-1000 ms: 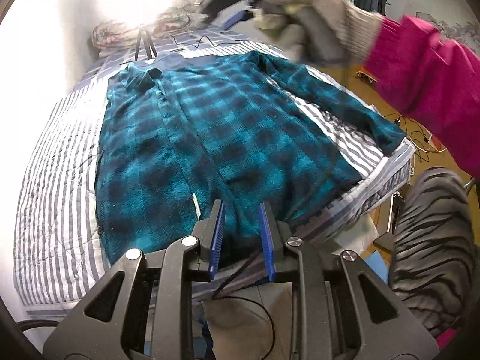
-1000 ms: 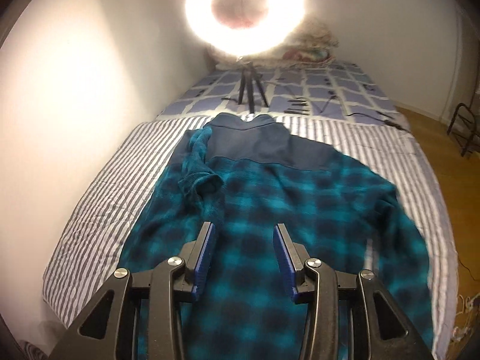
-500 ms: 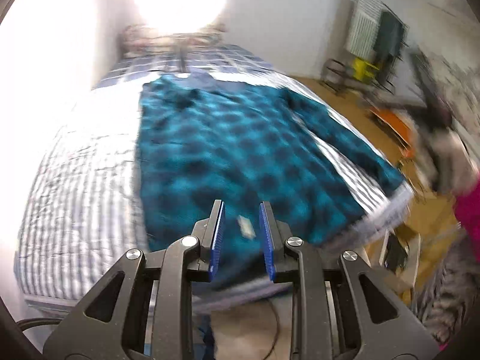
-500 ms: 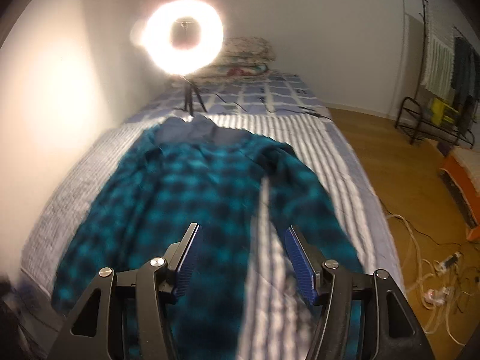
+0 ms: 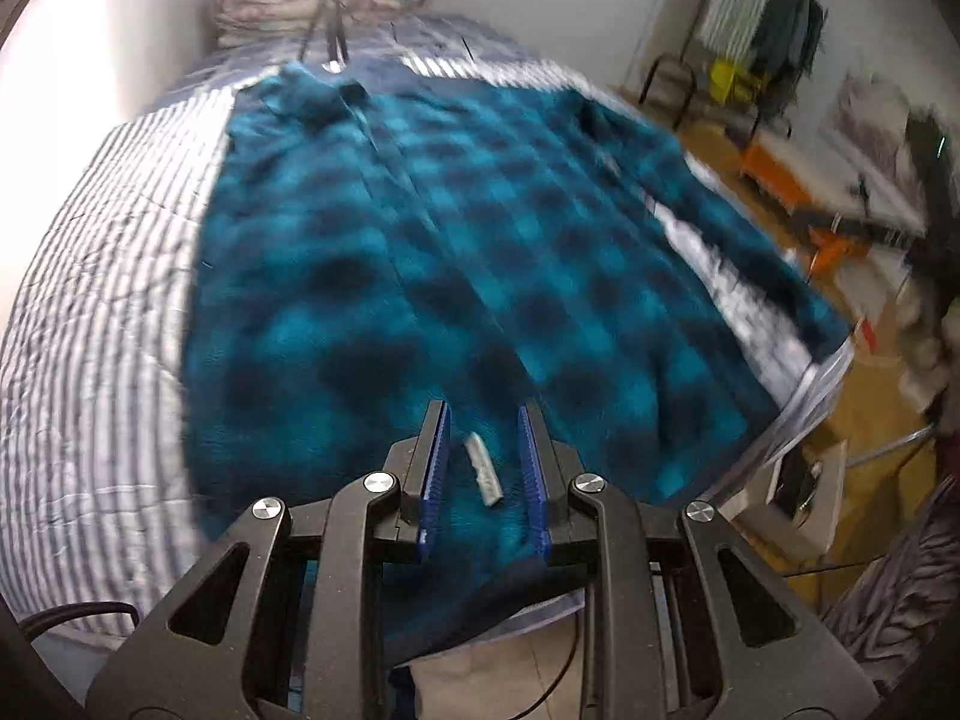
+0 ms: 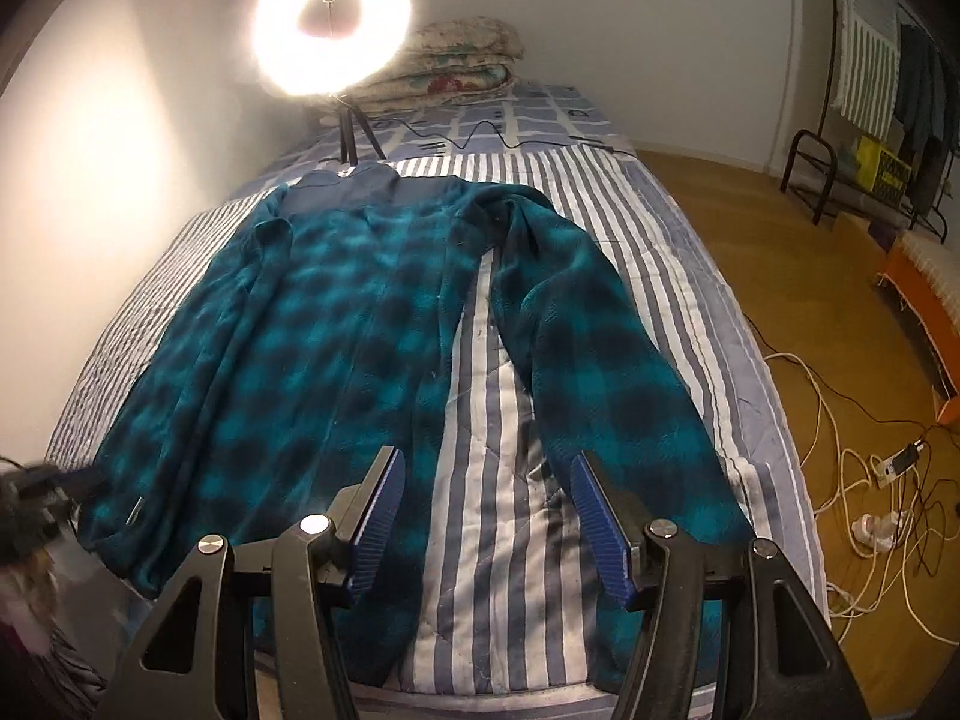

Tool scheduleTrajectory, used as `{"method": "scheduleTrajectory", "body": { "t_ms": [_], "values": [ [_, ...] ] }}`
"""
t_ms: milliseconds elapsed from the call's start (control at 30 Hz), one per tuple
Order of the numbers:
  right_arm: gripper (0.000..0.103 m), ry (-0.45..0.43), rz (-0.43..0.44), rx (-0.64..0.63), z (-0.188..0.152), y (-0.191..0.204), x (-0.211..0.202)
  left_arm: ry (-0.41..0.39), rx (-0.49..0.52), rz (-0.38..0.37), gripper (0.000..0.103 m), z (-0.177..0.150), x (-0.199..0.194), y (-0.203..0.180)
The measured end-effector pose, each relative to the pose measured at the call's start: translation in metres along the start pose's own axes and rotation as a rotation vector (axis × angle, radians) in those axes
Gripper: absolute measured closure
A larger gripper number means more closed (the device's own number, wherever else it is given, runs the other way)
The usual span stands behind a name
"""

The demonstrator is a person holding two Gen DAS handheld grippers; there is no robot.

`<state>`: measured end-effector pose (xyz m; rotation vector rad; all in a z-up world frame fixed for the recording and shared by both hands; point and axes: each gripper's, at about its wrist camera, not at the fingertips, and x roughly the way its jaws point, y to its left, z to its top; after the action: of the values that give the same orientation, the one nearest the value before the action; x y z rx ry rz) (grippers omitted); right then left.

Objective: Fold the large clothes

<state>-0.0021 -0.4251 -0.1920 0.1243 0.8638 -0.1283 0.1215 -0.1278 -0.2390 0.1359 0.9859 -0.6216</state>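
Note:
A large teal and black plaid fleece shirt (image 5: 456, 252) lies spread flat on a striped bed cover (image 5: 90, 312), collar at the far end. My left gripper (image 5: 483, 420) is open and empty above the shirt's hem, with a small white tag (image 5: 483, 468) between its fingers. In the right wrist view the shirt (image 6: 312, 348) lies left of centre and its right sleeve (image 6: 606, 354) runs down toward me. My right gripper (image 6: 486, 465) is open wide and empty above the bare striped cover (image 6: 486, 420) between body and sleeve.
A lit ring light on a tripod (image 6: 333, 30) stands at the bed's head beside folded quilts (image 6: 456, 69). Wooden floor to the right holds white cables and a power strip (image 6: 876, 480), a clothes rack (image 6: 870, 90) and an orange box (image 6: 924, 288).
Both grippers have swung and pulled back toward the foot of the bed. My right gripper has opened wider and shifted right, over the gap by the sleeve. The gloved hand left the left view.

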Motion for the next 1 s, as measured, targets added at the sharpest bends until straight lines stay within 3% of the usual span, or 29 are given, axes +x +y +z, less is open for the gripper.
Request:
{"method": "scheduleTrajectory", "body": {
  "t_ms": [133, 233, 333, 433, 500, 667, 800, 1000],
  "values": [
    [0.042, 0.014, 0.009, -0.013, -0.001, -0.001, 0.005, 0.078, 0.027, 0.039, 0.080, -0.014, 0.035, -0.005],
    [0.043, 0.022, 0.009, -0.017, -0.001, -0.007, 0.008, 0.077, 0.065, 0.052, 0.080, -0.018, 0.038, -0.010],
    [0.043, 0.025, -0.009, 0.011, 0.000, -0.021, 0.012, 0.093, 0.024, 0.032, 0.080, -0.012, 0.031, -0.005],
    [0.042, 0.028, -0.029, 0.050, -0.001, -0.044, 0.016, 0.055, -0.022, -0.003, 0.080, -0.002, 0.011, -0.006],
    [0.034, 0.026, -0.060, 0.068, -0.002, -0.061, 0.018, 0.003, -0.021, -0.017, 0.080, 0.010, -0.007, -0.011],
    [0.034, 0.048, -0.059, 0.195, -0.005, -0.116, 0.029, -0.064, -0.051, -0.051, 0.080, 0.035, -0.025, -0.015],
    [0.035, 0.088, -0.008, 0.334, -0.018, -0.163, 0.042, -0.071, -0.076, -0.069, 0.080, 0.049, -0.024, -0.016],
    [0.036, 0.152, 0.051, 0.448, -0.043, -0.195, 0.057, -0.057, -0.055, -0.078, 0.080, 0.055, -0.015, -0.027]
  ]
}}
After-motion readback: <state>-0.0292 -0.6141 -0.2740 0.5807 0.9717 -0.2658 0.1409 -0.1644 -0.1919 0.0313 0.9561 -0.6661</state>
